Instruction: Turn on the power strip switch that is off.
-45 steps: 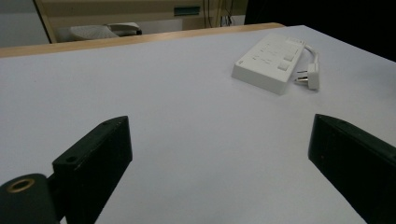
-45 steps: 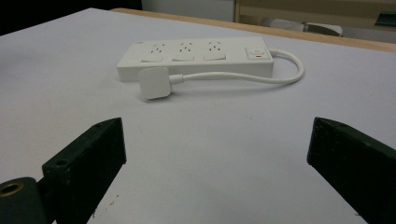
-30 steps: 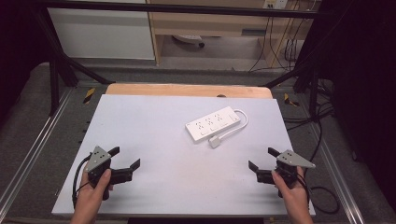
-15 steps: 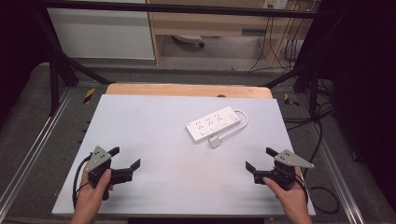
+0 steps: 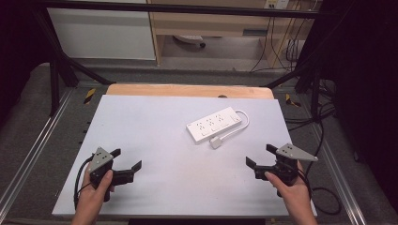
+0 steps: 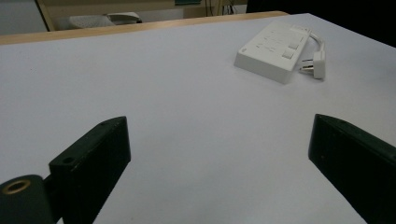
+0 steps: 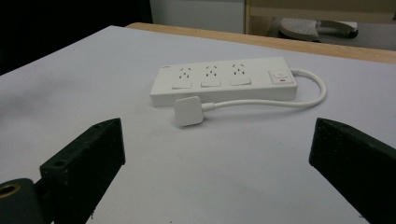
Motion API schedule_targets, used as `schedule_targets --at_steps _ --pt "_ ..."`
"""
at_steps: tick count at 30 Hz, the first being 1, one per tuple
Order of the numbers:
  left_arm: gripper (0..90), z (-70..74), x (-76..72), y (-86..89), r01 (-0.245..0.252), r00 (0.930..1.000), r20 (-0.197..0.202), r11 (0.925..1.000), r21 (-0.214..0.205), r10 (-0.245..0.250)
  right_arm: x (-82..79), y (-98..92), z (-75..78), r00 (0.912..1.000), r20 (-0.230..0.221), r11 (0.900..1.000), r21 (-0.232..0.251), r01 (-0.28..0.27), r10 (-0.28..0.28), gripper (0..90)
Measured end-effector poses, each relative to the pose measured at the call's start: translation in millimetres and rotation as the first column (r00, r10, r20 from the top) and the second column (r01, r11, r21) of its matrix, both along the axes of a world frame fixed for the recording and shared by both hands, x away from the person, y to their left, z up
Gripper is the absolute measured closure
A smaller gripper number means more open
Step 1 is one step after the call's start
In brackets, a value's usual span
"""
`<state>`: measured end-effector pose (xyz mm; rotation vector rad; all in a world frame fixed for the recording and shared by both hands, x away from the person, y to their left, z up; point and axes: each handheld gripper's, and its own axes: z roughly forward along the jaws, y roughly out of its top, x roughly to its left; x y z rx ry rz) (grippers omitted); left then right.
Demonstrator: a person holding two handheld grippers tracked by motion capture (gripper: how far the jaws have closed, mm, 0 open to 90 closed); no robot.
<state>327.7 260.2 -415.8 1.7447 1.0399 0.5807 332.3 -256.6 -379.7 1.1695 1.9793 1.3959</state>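
Note:
A white power strip (image 5: 214, 123) with three sockets and a switch lies flat right of the table's middle, also seen as the strip (image 7: 224, 80) and strip (image 6: 273, 49). Its short white cable loops round to a flat white plug (image 5: 216, 142) lying beside it, plug (image 7: 188, 111), plug (image 6: 317, 65). My left gripper (image 5: 126, 160) rests open near the front left of the table, nothing between its jaws. My right gripper (image 5: 261, 156) is open at the front right, pointing toward the plug, well short of it.
The work surface is a pale grey-white board (image 5: 155, 126) over a wooden tabletop whose far edge (image 5: 187, 90) shows. Metal frame rails (image 5: 28, 154) run along both sides. Cables (image 5: 324, 140) hang off the right side.
My right gripper has shifted slightly forward and left toward the plug. The left gripper and power strip have stayed put.

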Motion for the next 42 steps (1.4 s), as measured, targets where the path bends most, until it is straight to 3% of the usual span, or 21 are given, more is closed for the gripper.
schedule_targets --at_steps 18,25,33,42 --pt "5.7 -2.4 1.2 -6.5 0.032 0.9995 -0.009 0.9991 0.029 -0.031 29.8 6.7 34.7 0.9994 0.031 0.9997 -0.016 -0.018 0.018 5.8" --pt "5.7 -3.2 1.6 -6.4 0.031 0.9995 -0.012 0.9991 0.029 -0.031 44.3 4.1 47.3 0.9993 0.037 0.9999 -0.012 0.012 -0.011 6.1" --pt "5.8 -5.0 2.1 -5.8 0.024 0.9994 -0.025 0.9994 0.026 -0.023 58.5 5.3 51.2 0.9991 0.039 0.9991 -0.040 0.016 -0.015 5.9" --pt "5.8 -5.3 3.0 -4.8 0.017 0.9995 -0.025 0.9993 0.033 -0.016 84.8 8.4 46.3 0.9994 0.013 0.9995 0.004 0.033 -0.033 11.9"
